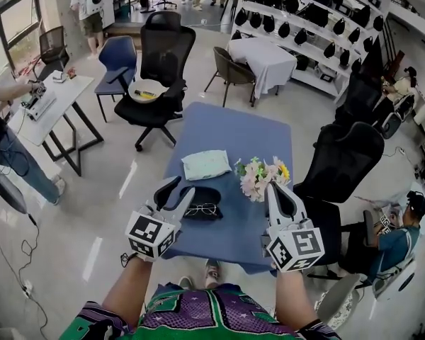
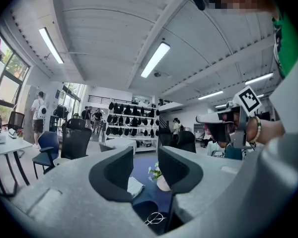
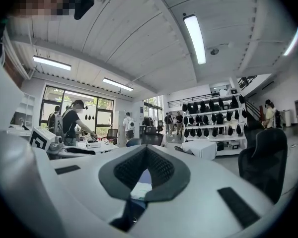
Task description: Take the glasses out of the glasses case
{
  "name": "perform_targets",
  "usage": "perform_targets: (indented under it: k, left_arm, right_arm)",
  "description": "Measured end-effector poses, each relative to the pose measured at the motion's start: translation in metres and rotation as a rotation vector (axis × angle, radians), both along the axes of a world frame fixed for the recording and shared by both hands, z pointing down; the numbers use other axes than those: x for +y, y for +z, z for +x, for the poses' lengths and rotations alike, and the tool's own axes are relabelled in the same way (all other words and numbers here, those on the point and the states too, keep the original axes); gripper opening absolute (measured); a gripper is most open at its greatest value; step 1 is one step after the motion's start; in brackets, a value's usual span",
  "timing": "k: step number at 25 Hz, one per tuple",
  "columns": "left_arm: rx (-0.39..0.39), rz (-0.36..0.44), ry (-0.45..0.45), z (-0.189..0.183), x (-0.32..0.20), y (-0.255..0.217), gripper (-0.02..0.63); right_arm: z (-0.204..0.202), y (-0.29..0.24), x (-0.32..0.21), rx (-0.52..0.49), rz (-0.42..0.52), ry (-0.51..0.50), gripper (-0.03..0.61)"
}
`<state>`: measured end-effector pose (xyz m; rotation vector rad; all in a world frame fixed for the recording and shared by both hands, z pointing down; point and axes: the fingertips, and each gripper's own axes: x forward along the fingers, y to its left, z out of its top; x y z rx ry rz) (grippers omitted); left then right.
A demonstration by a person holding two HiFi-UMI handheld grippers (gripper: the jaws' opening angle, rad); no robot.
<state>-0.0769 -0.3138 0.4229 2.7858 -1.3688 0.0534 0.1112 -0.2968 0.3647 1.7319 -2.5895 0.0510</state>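
A black glasses case (image 1: 211,195) lies open near the front of the blue table (image 1: 234,133), with thin-framed glasses (image 1: 201,209) resting on its near part. My left gripper (image 1: 181,188) hangs just left of the case, jaws open and empty. In the left gripper view the glasses (image 2: 155,217) and the dark case (image 2: 145,206) show low down through the gap between the jaws. My right gripper (image 1: 274,188) is to the right of the case, beside the flowers, shut with nothing in it. In the right gripper view, the pads (image 3: 161,168) meet at their tips.
A pale folded cloth (image 1: 205,164) lies behind the case and a bunch of flowers (image 1: 261,176) stands to its right. Black office chairs stand at the far left (image 1: 159,55) and the right (image 1: 347,161) of the table. A person (image 1: 400,239) sits at the right.
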Motion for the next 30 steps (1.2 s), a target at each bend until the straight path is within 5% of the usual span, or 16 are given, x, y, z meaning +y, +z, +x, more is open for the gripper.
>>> perform_targets:
  k: [30]
  left_arm:
    - [-0.372,-0.328,0.062,0.038,-0.025,0.219,0.156]
  right_arm:
    - [0.007,0.048,-0.039,-0.004,-0.117,-0.041,0.003]
